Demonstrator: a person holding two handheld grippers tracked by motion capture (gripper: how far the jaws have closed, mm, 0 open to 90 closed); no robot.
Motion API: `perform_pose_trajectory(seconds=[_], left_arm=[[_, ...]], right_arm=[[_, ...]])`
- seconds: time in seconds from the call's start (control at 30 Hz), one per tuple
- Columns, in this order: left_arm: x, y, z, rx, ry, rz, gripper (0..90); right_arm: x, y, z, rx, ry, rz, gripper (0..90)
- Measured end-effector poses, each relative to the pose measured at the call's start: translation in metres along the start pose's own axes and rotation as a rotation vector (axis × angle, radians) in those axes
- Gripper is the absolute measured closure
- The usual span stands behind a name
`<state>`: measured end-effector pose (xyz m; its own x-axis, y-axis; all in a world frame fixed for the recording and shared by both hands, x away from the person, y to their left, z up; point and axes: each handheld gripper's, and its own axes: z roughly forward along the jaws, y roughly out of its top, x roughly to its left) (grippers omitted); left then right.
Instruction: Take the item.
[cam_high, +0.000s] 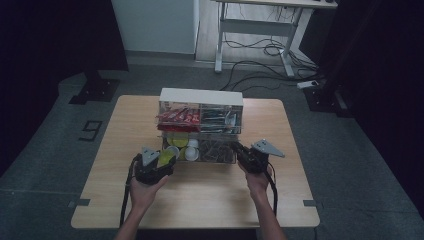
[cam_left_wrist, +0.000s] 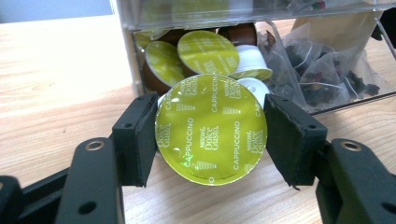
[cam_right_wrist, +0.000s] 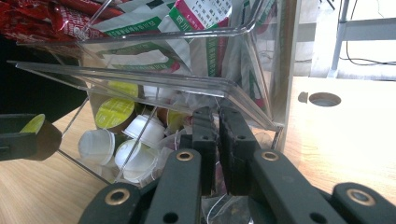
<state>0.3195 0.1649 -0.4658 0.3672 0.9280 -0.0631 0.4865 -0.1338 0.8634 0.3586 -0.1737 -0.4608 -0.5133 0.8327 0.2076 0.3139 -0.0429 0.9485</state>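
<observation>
left gripper (cam_left_wrist: 211, 135) clamped on the capsule (cam_left_wrist: 211, 128), one pad at each rim side. light, stiff-rimmed, foil lid fragile. right gripper (cam_right_wrist: 219, 140) jaws together beside the organizer (cam_right_wrist: 261, 70).

This looks like a lab or office test room rather than a home. A pale wooden counter (cam_high: 200, 195) stands on grey carpet floor (cam_high: 55, 150) marked with tape (a taped figure beside the left edge), between dark curtains (cam_high: 45, 35). Behind it, a white-framed adjustable desk (cam_high: 260, 30) stands over loose black cables (cam_high: 260, 62) and a power strip (cam_high: 311, 84).
</observation>
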Motion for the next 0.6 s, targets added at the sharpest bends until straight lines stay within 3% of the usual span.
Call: perform_pose_trajectory(seconds=[0.6], left_arm=[[0.03, -0.019, -0.014, 0.026, 0.043, -0.042, 38.3]], right_arm=[[0.0, -0.001, 0.001, 0.005, -0.003, 0.0, 84.3]])
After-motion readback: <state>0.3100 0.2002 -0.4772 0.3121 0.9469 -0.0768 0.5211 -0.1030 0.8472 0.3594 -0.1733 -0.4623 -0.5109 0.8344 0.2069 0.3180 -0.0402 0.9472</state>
